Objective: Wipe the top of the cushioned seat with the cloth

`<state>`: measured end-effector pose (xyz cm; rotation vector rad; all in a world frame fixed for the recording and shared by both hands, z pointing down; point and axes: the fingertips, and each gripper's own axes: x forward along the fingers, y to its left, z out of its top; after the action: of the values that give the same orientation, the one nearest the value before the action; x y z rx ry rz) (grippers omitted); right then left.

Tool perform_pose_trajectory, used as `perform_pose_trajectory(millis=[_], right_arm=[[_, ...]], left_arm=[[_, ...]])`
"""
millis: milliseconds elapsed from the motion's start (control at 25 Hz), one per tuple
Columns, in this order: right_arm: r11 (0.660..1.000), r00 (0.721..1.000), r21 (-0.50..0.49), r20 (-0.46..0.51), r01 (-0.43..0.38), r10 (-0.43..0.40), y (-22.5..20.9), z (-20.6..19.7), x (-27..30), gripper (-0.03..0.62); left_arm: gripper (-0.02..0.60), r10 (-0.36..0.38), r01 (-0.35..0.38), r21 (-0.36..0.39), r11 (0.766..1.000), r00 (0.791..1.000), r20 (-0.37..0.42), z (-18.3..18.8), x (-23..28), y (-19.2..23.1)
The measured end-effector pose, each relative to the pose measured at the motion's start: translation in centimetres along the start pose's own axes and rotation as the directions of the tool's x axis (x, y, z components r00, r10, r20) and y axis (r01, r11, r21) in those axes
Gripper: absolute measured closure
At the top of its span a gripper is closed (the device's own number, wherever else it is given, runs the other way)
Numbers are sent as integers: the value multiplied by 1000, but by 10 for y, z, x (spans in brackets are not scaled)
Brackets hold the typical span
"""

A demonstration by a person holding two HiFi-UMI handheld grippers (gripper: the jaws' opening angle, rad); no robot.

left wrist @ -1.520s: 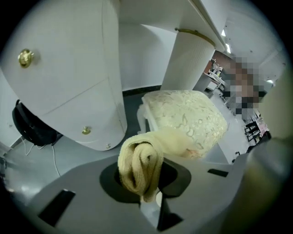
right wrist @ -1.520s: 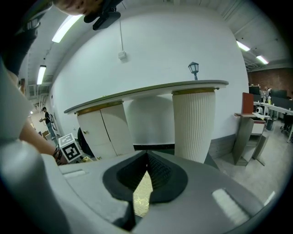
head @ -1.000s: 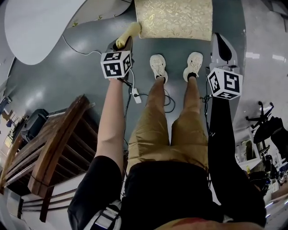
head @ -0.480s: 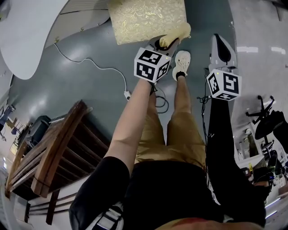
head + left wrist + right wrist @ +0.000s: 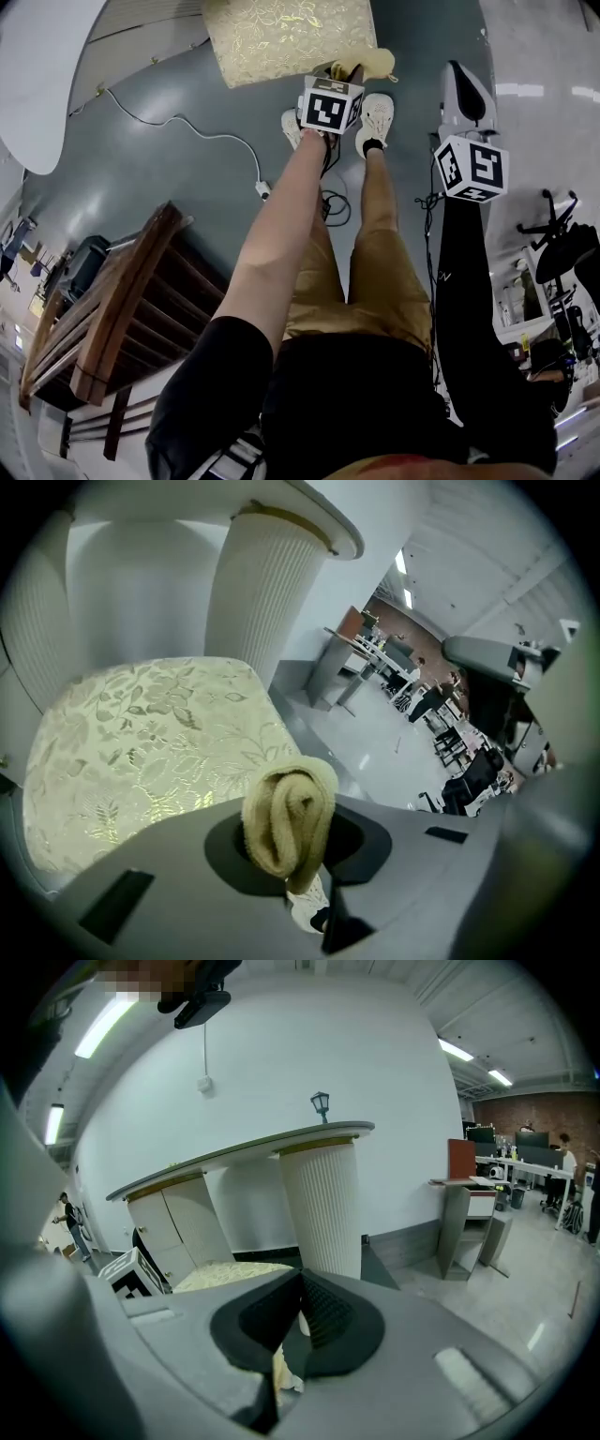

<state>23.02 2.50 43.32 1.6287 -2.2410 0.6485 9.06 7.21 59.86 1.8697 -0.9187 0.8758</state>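
Observation:
The cushioned seat (image 5: pixel 286 37) has a gold floral top and sits low on the grey floor, ahead of the person's feet. My left gripper (image 5: pixel 349 75) is shut on a rolled yellow cloth (image 5: pixel 372 63) at the seat's front right corner. In the left gripper view the cloth (image 5: pixel 289 816) bulges from the left gripper (image 5: pixel 292 850), with the seat (image 5: pixel 141 742) spreading to its left. My right gripper (image 5: pixel 464 94) hangs over the floor to the right, well off the seat. The right gripper (image 5: pixel 298 1321) has its jaws closed with nothing between them, and the seat (image 5: pixel 225 1274) lies beyond.
A white ribbed column (image 5: pixel 267 583) and a curved white counter (image 5: pixel 37 75) stand behind the seat. A white cable with a plug (image 5: pixel 263 192) runs over the floor. Wooden chairs (image 5: pixel 112 309) stand at the left, and office chairs (image 5: pixel 562 262) at the right.
My left gripper carried the cloth from the seat's front left corner across to its front right corner. The right gripper stayed where it was.

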Motion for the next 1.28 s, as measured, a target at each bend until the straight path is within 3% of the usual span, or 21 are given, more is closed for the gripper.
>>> perform_pose_trajectory(millis=[320,760,920,1080,1280], right_arm=[[998,999,-28,-6,-54,54,43,4,17,594],[991,994,-71,-6,-111,111,139,12,42,594],[988,992,-85,-7,-128,128,174,16,50,594],[986,991,-101,0,-135,136,204,24,59,594],[985,992,-121,4,-125,126,229,31,63,594]], left_arm=[[522,63,-62,-28,998,998,13,-15,-32,59],[522,196,-193,-105,976,981,13,-62,-115,191],[522,263,-261,-149,954,965,-3,-83,-149,242],[522,342,-340,-203,918,939,-31,-103,-185,292],[522,379,-378,-237,895,924,-41,-124,-216,331]])
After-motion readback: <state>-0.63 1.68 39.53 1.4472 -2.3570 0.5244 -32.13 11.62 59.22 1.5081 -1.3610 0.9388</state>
